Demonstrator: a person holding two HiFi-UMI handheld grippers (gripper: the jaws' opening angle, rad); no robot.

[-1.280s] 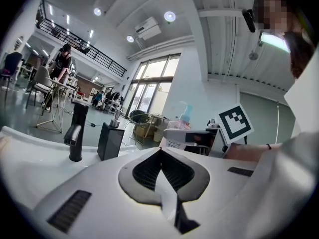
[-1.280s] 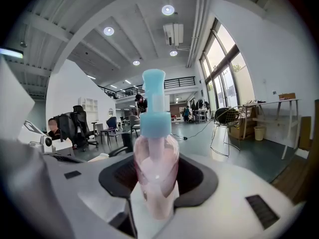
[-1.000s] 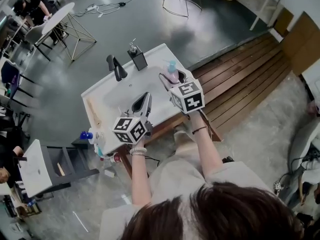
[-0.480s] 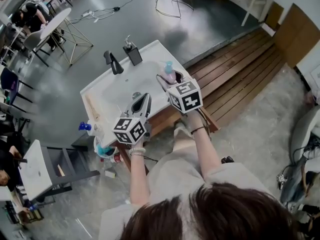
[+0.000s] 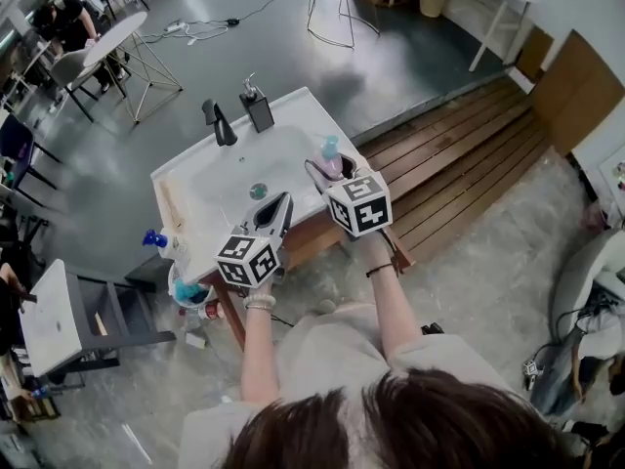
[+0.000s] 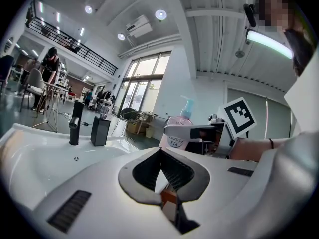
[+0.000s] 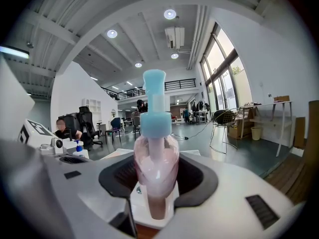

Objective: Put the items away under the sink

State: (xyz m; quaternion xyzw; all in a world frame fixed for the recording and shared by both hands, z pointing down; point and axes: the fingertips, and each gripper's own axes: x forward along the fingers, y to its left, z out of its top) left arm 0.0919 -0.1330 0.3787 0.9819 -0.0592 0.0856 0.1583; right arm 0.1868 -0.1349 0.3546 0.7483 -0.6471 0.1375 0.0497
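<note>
- A blue-capped spray bottle [image 5: 154,240] stands just outside the left edge of the white desk [image 5: 298,110]. What it rests on cannot be made out.
- A black faucet [image 5: 219,123] and a black pump dispenser [image 5: 259,110] stand upright side by side along the desk's back edge, the faucet on the left. Both are well apart from the two claws.
- The round drain [image 5: 258,191] sits at the middle of the basin [image 5: 220,179] sunk into the desk, between the back edge and the left claw.
- The left claw [image 5: 284,200] hangs over the desk's front edge and points across the basin toward the back. Its two halves are drawn together at the tips with nothing between them, and its marker cube [image 5: 247,260] faces the person.
- The right claw [image 5: 330,171], just right of the left one, is over the desk's right edge. It is set at a middling width and clamped on the pink pump bottle [image 7: 155,168].
- The bottle stands upright between the pads, which press on either side of its body. Its light blue pump head rises clear above the claw.
- Wooden decking [image 5: 459,154] runs along the floor beyond the desk's right edge.
</note>
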